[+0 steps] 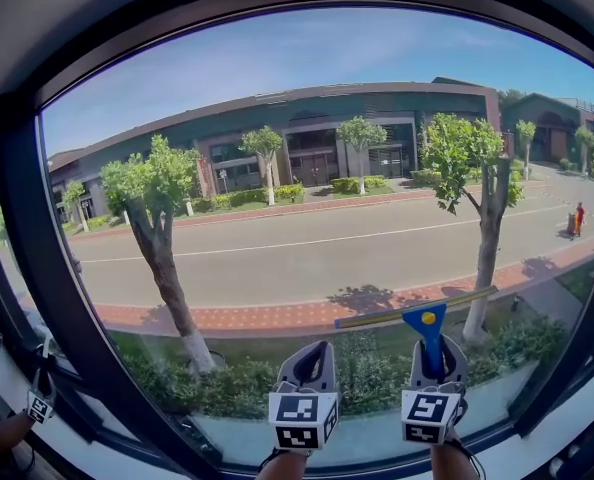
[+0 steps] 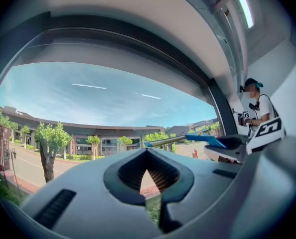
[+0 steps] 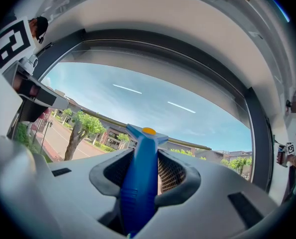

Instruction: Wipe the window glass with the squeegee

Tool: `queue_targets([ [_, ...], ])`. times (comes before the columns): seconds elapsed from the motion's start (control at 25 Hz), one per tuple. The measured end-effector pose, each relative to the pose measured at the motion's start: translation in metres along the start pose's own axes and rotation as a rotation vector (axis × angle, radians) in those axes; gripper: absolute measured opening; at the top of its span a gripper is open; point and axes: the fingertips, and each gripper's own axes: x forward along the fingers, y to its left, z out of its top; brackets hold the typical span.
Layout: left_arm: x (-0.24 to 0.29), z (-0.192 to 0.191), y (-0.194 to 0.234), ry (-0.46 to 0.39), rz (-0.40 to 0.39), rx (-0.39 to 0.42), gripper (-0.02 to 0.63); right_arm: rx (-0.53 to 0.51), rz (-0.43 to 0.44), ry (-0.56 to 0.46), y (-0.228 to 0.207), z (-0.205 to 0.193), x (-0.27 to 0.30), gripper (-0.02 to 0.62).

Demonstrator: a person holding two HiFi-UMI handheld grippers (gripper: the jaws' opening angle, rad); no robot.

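Although the room itself shows little beyond a pale ceiling [image 3: 153, 14] and a white sill [image 1: 377, 446], the window glass [image 1: 307, 168] fills nearly all of the head view, held in a dark frame [image 1: 39, 268] and looking out on a road, trimmed trees and a long low building under blue sky. The right gripper [image 1: 435, 356] is clamped on the blue handle of the squeegee [image 1: 424, 320], which stands upright with its long blade lying across the lower right of the pane, slightly tilted; the right gripper view shows the handle [image 3: 140, 183] pinched between the two jaws of that gripper [image 3: 144, 151]. The left gripper [image 1: 315, 354] is raised just beside it, and its own view shows the jaws closed tip to tip on nothing [image 2: 147, 156], with the squeegee blade [image 2: 173, 140] passing beyond them. Whether the blade actually touches the glass cannot be told. The handle's lower end is buried in the jaws. At the head view's lower left, a hand with a marker cube [image 1: 39, 400] is cut off by the edge, and a person in a cap [image 2: 257, 108] stands at the window's side.
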Motion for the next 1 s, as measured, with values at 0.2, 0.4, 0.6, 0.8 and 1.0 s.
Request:
queue_targets([
  [0.2, -0.005, 0.004, 0.0, -0.007, 0.032, -0.013, 0.0, -0.04, 0.006, 0.005, 0.0, -0.001, -0.001, 0.141],
  [0.4, -0.015, 0.01, 0.012, 0.001, 0.094, 0.0, 0.001, -0.047, 0.014, 0.024, 0.004, 0.003, 0.002, 0.141],
  [0.6, -0.031, 0.012, 0.02, 0.009, 0.146, 0.017, 0.0, -0.02, 0.01, 0.035, 0.006, 0.003, 0.001, 0.141],
  [0.8, -0.045, 0.017, 0.035, 0.002, 0.182, 0.022, 0.001, 0.013, 0.014, 0.037, 0.008, 0.007, 0.002, 0.141],
  [1.0, -0.048, 0.032, 0.05, -0.021, 0.207, 0.023, 0.0, 0.055, 0.035, 0.039, 0.009, 0.026, -0.006, 0.14],
])
